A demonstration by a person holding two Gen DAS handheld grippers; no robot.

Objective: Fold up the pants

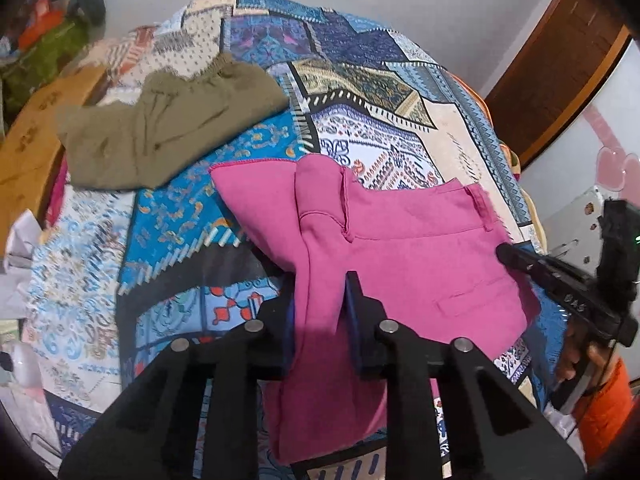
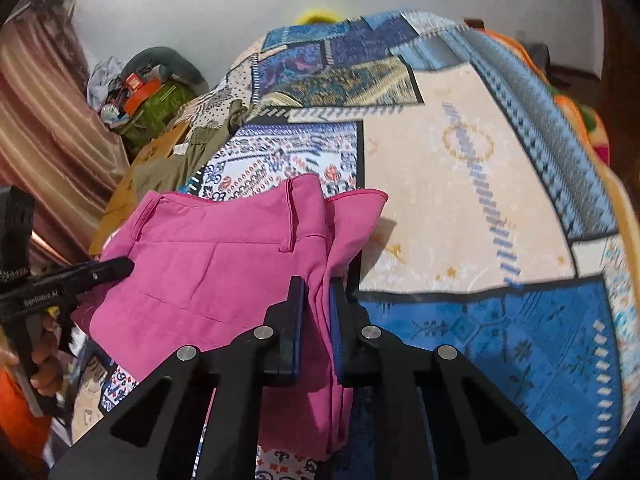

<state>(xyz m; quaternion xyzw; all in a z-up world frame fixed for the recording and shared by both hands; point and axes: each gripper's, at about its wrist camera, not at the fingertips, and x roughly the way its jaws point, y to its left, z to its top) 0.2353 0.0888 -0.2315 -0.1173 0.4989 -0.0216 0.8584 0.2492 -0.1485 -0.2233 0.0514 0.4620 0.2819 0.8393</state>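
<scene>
**A:** Where are the pink pants (image 1: 400, 248) sitting right now?

**B:** They are lying partly folded on the patterned bedspread (image 1: 360, 92), near the front edge, with the waistband and belt loops facing the far side. The olive garment (image 1: 168, 128) is resting well apart, far and to the left.

**A:** And the two tools?

**B:** The left gripper (image 1: 320, 312) is pinching a bunched ridge of the pink cloth, jaws clamped on it. The right gripper (image 2: 316, 320) is doing the same from its side, jaws closed on a hanging fold. Both are lifting cloth slightly off the bedspread.

**A:** How is the fabric behaving?

**B:** It is looking light and soft, draping limply below each pinch, though the weave seems thick enough to keep a crease. Nothing fragile here. I am judging it slightly prone to slipping if only one layer is caught.

**A:** So where is the best hold?

**B:** Probably at the seamed edges or waistband, where the layers are doubling up and giving the pads more to bite.
</scene>
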